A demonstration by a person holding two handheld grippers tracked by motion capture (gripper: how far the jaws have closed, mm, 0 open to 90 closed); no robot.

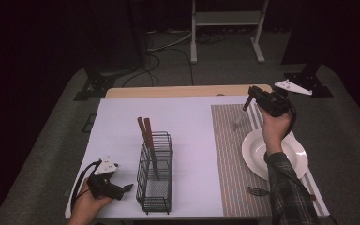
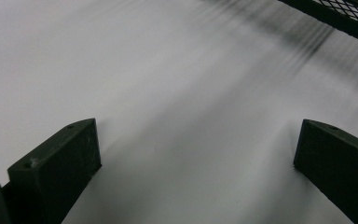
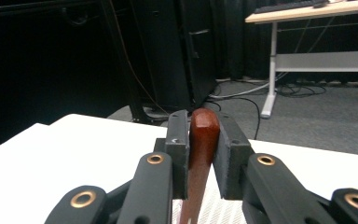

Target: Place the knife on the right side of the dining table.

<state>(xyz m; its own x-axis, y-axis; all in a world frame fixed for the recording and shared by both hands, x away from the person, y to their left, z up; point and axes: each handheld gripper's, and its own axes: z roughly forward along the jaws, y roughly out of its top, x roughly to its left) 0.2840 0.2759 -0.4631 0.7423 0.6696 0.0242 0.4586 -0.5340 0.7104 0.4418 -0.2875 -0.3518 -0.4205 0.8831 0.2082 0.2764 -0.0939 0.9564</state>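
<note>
Gripping wooden-handled fork point(image 1: 240, 116) in right tool point(image 1: 252, 95), tines hanging down over placemat point(image 1: 229, 154), left of plate point(image 1: 255, 152); left tool point(image 1: 129, 188) gaping empty.

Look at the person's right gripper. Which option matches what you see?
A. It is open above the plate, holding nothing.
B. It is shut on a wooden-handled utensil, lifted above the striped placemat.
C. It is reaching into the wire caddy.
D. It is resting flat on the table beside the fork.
B: the right gripper has its jaws clamped on the wooden-handled utensil, and the high view shows it raised over the striped placemat.
</note>
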